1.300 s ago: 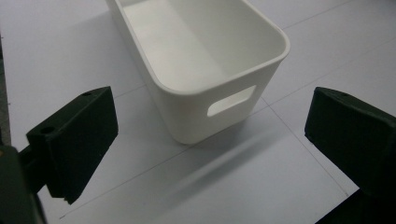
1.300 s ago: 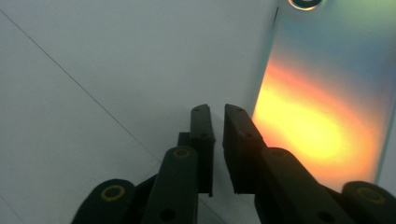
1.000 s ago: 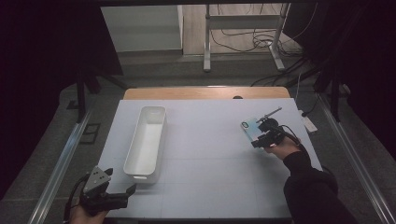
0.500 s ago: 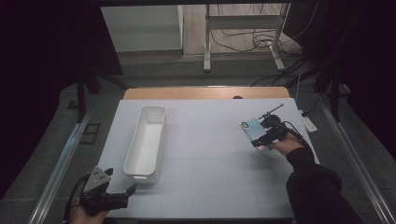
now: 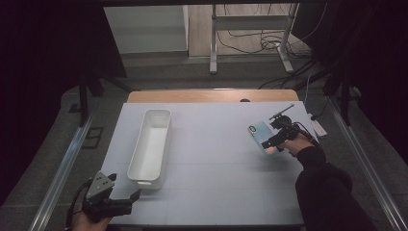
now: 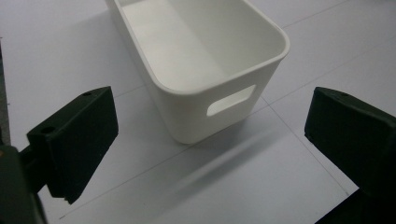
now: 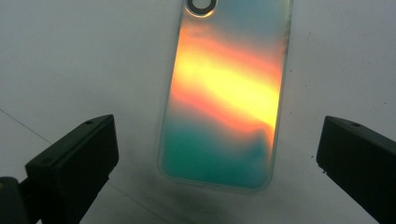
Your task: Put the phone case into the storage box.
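Observation:
A phone case (image 7: 224,93) with an orange-to-teal shimmer lies flat on the white table (image 5: 216,168), also seen at the right as the phone case (image 5: 259,134). My right gripper (image 7: 219,140) hovers over its near end, and its jaws have just been opening. They now stand wide on either side of the case without touching it. The right gripper (image 5: 269,142) is held in a hand at the table's right side. My left gripper (image 5: 131,199) rests open at the near left corner, pointing at the short end of a white bin (image 6: 224,84).
The long white bin (image 5: 144,139) is empty and lies lengthwise on the left half of the table. Cables and a metal stand's legs (image 5: 250,53) lie on the floor beyond the far edge. A white block (image 5: 317,127) sits at the right edge.
The right hand has shifted slightly by the phone case, which stays at nearly the same spot. The left gripper has not moved.

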Tool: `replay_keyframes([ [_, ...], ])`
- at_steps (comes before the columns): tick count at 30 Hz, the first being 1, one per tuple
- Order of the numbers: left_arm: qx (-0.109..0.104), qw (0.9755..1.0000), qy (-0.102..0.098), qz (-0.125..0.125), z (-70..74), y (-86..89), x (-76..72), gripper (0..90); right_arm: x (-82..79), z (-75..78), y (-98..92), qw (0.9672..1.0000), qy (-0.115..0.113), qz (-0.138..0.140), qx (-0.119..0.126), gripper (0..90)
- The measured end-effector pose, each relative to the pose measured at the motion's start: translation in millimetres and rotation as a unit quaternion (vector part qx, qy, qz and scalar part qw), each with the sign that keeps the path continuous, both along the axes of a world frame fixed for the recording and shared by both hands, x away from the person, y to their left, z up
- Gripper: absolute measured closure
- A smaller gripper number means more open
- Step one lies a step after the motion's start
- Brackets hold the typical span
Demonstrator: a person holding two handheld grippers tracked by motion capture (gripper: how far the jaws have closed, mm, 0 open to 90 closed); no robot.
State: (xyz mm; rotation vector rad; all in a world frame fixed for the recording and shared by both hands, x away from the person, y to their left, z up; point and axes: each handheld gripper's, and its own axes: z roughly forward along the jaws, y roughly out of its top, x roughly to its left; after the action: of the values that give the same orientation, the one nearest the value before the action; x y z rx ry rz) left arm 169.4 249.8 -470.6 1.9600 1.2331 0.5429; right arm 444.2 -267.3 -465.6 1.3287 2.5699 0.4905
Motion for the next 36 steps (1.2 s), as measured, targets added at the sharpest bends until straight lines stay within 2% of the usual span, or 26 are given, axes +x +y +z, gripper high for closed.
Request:
replay_keyframes([
  [17, -0.001, 1.0, 0.0, 0.0, 0.0, 0.3, -0.2, 3.4, 8.4, -13.9, 2.0, 0.9998, 0.012, -0.011, -0.009, 0.0],
  [36, -0.001, 1.0, 0.001, 0.001, 0.0, 0.5, -0.3, 3.3, 10.7, -37.0, 0.1, 0.9995, 0.022, -0.012, -0.021, 0.0],
])
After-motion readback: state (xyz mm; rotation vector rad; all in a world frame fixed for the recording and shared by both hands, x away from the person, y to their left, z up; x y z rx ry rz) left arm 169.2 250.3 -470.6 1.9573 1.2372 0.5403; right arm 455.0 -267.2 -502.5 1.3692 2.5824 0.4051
